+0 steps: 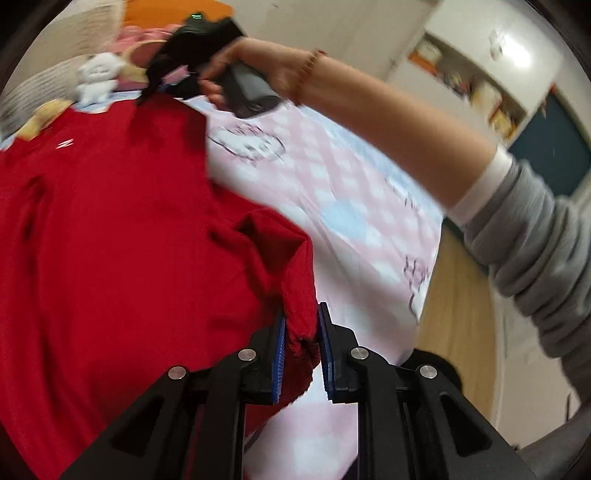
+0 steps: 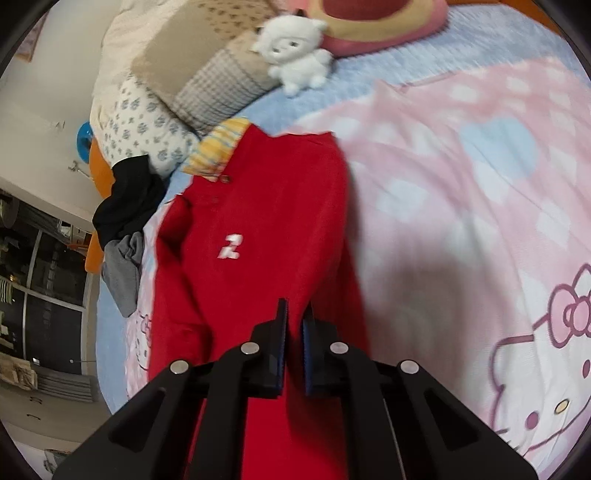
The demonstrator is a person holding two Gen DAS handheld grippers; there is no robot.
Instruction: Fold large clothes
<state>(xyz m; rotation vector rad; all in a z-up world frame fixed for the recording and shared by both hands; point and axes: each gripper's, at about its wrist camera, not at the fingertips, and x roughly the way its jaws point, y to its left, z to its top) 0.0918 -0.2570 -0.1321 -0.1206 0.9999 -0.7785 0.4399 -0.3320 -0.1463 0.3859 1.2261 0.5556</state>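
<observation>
A large red garment [image 1: 110, 229] with a small white mark lies spread on a pink bedspread [image 1: 332, 184]. My left gripper [image 1: 301, 325] is shut on a bunched red edge of it, fabric pinched between the blue pads. The right gripper shows in the left wrist view [image 1: 155, 81], held in a hand at the garment's far edge. In the right wrist view the red garment [image 2: 258, 221] shows a white "2", and my right gripper [image 2: 294, 317] is shut on its fabric, lifting it above the bedspread [image 2: 461, 206].
A white plush toy [image 2: 295, 51], pillows [image 2: 207, 74] and a pink cushion [image 2: 369, 33] sit at the head of the bed. Dark and grey clothes [image 2: 122, 221] lie at the bed's left edge. A wooden floor [image 1: 458, 295] lies beside the bed.
</observation>
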